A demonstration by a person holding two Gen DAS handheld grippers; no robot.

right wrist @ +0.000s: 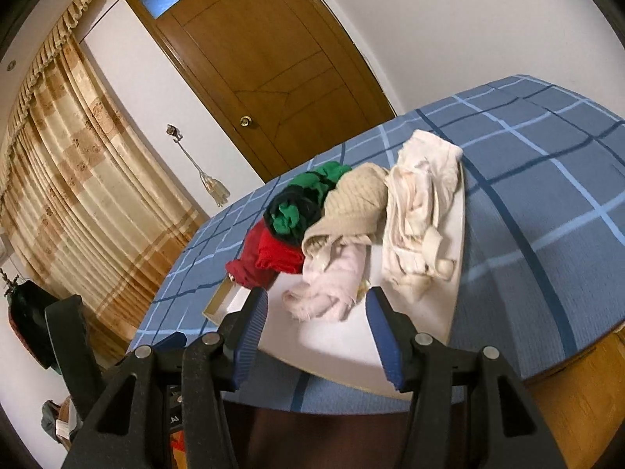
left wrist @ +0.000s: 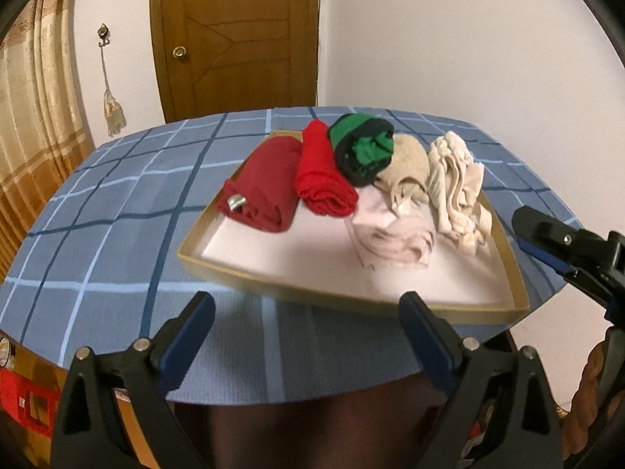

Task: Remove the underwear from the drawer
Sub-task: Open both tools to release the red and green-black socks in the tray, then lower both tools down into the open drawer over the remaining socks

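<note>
A shallow tan drawer tray [left wrist: 273, 287] [right wrist: 218, 300] with a white floor sits on a blue checked tablecloth. In it lie rolled garments: a dark red one [left wrist: 263, 185], a bright red one [left wrist: 322, 174] [right wrist: 279, 256], a green and black one [left wrist: 363, 148] [right wrist: 300, 205], a beige one [left wrist: 408, 164] [right wrist: 359, 199], a cream one [left wrist: 457, 187] [right wrist: 422, 203] and a pale pink one [left wrist: 390, 234] [right wrist: 332, 285] nearest the front. My left gripper [left wrist: 308, 326] hangs open over the table's near edge, short of the tray. My right gripper [right wrist: 316, 326] is open too, just before the pink garment, and shows as a black arm [left wrist: 566, 246] at the right.
The tablecloth [left wrist: 97, 234] [right wrist: 547, 195] covers a round-edged table. Behind it stand a wooden door [left wrist: 234, 39] [right wrist: 273, 78], white wall and a gold curtain [left wrist: 35, 136] [right wrist: 78, 156]. A red object [left wrist: 23, 398] lies below the table's left edge.
</note>
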